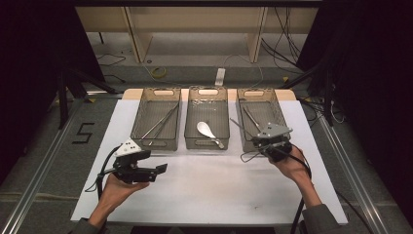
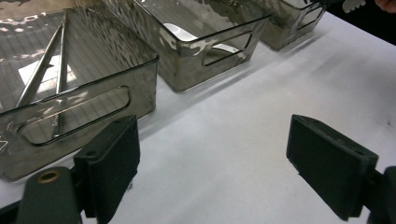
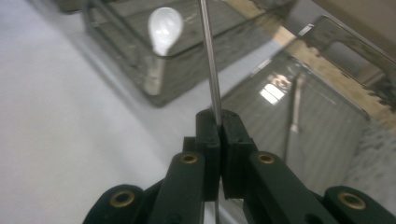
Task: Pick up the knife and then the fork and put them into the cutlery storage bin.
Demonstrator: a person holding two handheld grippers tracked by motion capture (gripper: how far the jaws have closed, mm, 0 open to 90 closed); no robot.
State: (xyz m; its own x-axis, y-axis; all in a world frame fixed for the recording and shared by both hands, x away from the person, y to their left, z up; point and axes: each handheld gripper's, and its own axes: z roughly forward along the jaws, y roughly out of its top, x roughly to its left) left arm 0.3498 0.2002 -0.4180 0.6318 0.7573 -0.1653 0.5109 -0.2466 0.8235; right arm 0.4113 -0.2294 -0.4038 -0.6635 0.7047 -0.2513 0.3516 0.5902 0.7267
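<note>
The right gripper (image 1: pixel 269 140) hangs over the near end of the right-hand smoky translucent plastic bin (image 1: pixel 280 109), its fingers (image 3: pixel 209 135) pressed tight on a thin, straight metal rod (image 3: pixel 209 60). In the right gripper view the rod rises from between the black pads and runs up past the middle bin; in the high view it sticks out to the left of the gripper, above the gap between the middle and right bins. Another slim metal utensil (image 1: pixel 252 117) lies slanted on the floor of the right bin.

The left gripper (image 1: pixel 155 173) is held low over the white counter (image 1: pixel 204 195), in front of the left-hand smoky bin (image 1: pixel 144 100), with its fingers (image 2: pixel 112 158) spread wide and only bare counter between them. Long metal utensils (image 1: pixel 160 124) lie crossed in that left bin. The middle smoky bin (image 1: pixel 191 132) holds a white plastic spoon (image 1: pixel 205 129) with its bowl toward the left.
</note>
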